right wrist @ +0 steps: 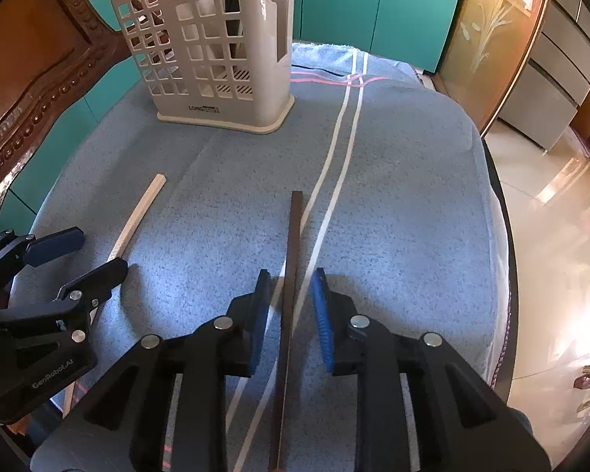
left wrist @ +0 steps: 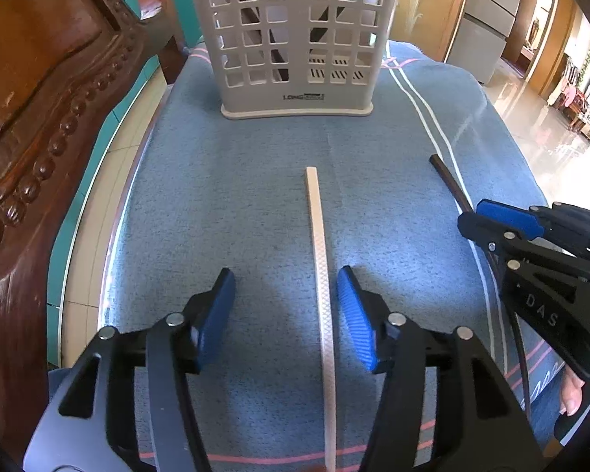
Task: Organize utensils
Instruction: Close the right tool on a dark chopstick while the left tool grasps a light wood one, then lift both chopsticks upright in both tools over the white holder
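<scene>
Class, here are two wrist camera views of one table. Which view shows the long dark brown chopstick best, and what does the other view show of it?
The right wrist view: the long dark brown chopstick runs up the middle, lying on the blue towel between the open right gripper. The left wrist view shows only its far end at the right; the right gripper hides the rest.

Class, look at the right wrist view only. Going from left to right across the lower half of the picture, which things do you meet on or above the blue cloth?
Left tool → white chopstick → dark chopstick, lying between the right tool's separated pads → pair of white stripes on the blue cloth.
</scene>
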### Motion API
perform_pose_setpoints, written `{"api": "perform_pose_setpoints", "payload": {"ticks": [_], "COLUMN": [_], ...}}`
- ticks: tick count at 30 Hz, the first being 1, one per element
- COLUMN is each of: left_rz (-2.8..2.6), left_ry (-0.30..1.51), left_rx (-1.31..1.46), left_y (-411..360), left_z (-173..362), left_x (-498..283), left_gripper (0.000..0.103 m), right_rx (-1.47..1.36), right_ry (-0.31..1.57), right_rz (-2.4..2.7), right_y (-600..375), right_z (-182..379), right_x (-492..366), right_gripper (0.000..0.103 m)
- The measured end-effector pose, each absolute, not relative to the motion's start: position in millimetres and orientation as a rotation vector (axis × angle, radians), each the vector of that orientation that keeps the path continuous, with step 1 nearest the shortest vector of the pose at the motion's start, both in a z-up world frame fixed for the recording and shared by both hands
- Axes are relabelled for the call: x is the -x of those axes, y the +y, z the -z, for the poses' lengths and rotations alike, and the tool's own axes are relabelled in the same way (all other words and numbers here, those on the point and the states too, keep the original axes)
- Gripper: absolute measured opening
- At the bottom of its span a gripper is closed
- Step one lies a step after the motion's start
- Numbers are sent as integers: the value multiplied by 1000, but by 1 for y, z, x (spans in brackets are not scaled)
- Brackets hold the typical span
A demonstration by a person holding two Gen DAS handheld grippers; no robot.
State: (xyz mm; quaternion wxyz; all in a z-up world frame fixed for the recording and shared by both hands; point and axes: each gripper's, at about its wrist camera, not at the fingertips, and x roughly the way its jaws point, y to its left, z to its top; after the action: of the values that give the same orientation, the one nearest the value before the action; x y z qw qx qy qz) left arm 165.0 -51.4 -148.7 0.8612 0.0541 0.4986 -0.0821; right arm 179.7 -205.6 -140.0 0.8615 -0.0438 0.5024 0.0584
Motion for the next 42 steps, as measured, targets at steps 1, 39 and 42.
{"api": "perform_pose_setpoints", "payload": {"ticks": [1, 39, 42], "left_rz": [168, 205, 230], "left_ry": [1046, 1054, 1053], "left_rx": [-113, -118, -138], "left_y": [-51, -55, -66], "left_z": [149, 146, 144], "left_x": [-165, -167, -168], "left_gripper": [59, 33, 7], "right_rx": [95, 105, 84], "right_ry": [1053, 1024, 1023], "right_rz": [-122, -162, -172], "right_y": [-205, -203, -204], "right_z": [140, 139, 137], "right_x": [-180, -176, -176], "right_gripper": [26, 7, 6]}}
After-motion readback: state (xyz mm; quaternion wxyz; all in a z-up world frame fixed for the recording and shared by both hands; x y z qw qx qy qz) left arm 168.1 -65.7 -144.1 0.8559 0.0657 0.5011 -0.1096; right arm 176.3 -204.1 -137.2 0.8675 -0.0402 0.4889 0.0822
